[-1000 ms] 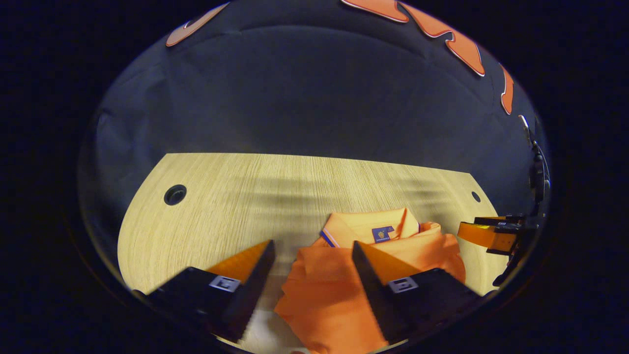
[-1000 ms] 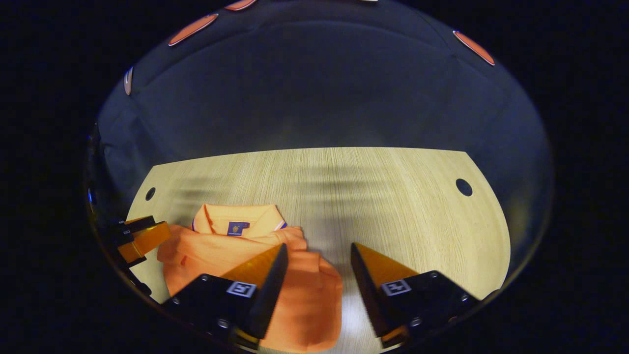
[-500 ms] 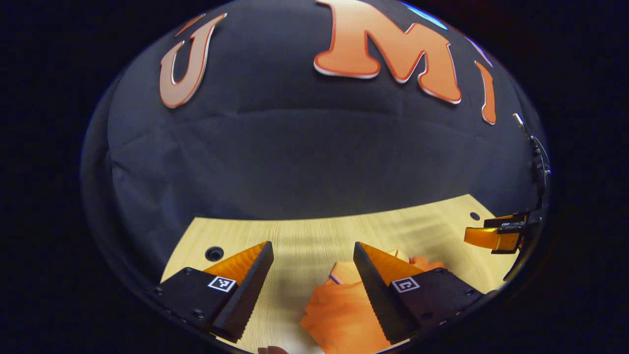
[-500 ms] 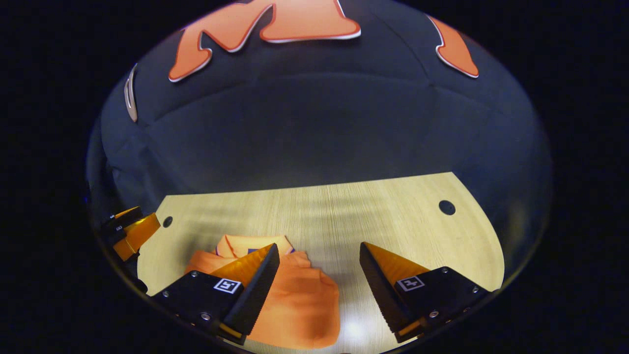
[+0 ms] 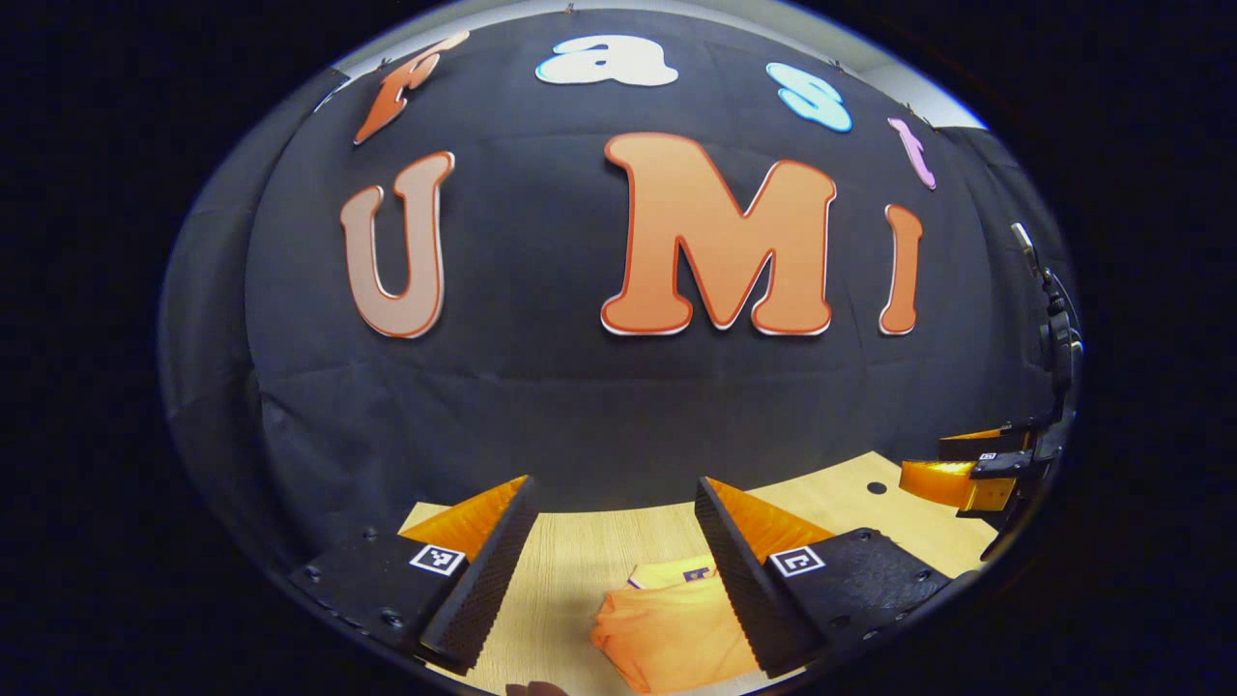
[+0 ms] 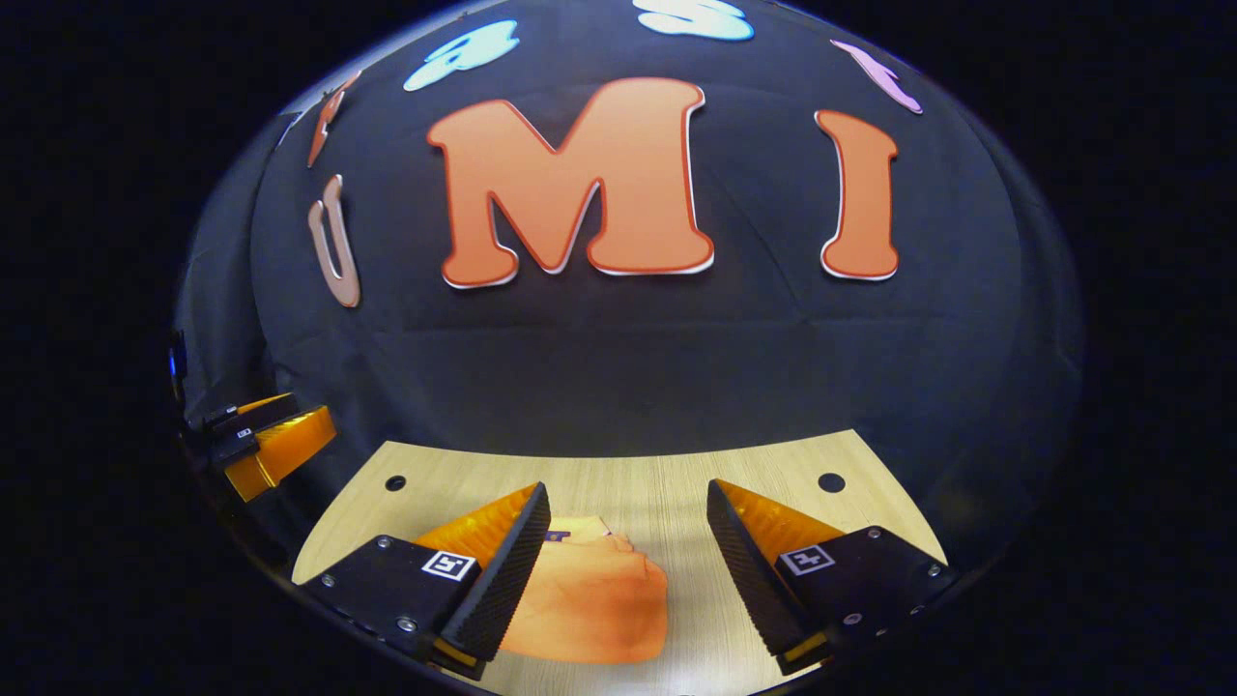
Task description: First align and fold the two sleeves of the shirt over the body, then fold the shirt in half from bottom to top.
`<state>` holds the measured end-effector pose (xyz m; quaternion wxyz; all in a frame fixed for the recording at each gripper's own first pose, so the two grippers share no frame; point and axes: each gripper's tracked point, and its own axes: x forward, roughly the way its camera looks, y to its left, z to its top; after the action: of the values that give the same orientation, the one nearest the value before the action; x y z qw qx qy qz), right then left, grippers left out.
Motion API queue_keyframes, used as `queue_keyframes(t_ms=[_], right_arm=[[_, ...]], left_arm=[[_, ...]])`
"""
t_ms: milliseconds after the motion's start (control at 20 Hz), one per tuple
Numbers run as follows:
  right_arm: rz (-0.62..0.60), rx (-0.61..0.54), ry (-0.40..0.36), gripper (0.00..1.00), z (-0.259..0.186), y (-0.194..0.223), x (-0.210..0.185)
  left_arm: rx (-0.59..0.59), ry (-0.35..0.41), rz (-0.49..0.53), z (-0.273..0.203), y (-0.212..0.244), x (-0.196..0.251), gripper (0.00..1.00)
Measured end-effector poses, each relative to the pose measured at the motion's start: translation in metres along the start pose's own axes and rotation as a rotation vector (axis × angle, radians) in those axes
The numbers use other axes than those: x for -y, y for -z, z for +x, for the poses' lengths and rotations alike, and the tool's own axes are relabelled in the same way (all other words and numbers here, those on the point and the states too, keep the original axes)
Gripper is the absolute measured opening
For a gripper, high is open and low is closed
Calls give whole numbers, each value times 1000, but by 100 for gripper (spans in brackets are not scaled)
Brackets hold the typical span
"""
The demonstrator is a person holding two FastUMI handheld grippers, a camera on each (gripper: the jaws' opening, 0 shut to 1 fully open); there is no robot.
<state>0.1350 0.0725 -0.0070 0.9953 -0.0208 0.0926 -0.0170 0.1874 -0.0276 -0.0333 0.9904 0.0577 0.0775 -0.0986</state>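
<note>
Below the left gripper (image 5: 614, 561), left gripper view: lying folded on the table (image 5: 570, 556), the orange shirt (image 5: 667, 628).
Left gripper state: standing released, jaws spread wide, gripping nothing, hanging above the table.
Shirt against the left gripper: showing in the gap between the fingers, low and nearer the right-hand finger (image 5: 739, 580), partly passing behind that finger; not touching either finger, as far as can be told.
Collar: peeking out at the far edge of the shirt, just beside the right-hand finger, with a small dark tag; too small for more.
Table beyond the left gripper: running as a pale wood strip ahead of the fingertips, ending at the black cloth wall.
Right gripper (image 5: 966, 474) from here: hovering far off to the right of the left gripper, higher than the table edge.

Below the right gripper (image 6: 623, 561), right gripper view: lying on the wood, the same shirt (image 6: 594, 609), folded into a compact bundle.
Right gripper state: standing released too, jaws well apart, grasping nothing.
Shirt against the right gripper: sitting toward the left-hand finger (image 6: 503, 570), partly tucked behind it; bare table (image 6: 773, 464) showing between the shirt and the right-hand finger.
Left gripper (image 6: 266, 445) from here: hovering far off to the left, apart from the shirt.
</note>
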Motion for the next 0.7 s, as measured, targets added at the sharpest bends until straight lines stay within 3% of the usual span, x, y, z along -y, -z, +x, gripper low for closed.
queue_keyframes(t_ms=[300,500,700], right_arm=[[-55,165,-25,98,-78,-25,-27],[-31,183,-28,98,-106,-14,-48],[17,183,-4,98,-117,2,-56]], left_arm=[[81,-58,15,-81,-21,-23,98],[99,-36,-36,-120,-21,-41,98],[119,-56,6,-142,-17,-64,98]])
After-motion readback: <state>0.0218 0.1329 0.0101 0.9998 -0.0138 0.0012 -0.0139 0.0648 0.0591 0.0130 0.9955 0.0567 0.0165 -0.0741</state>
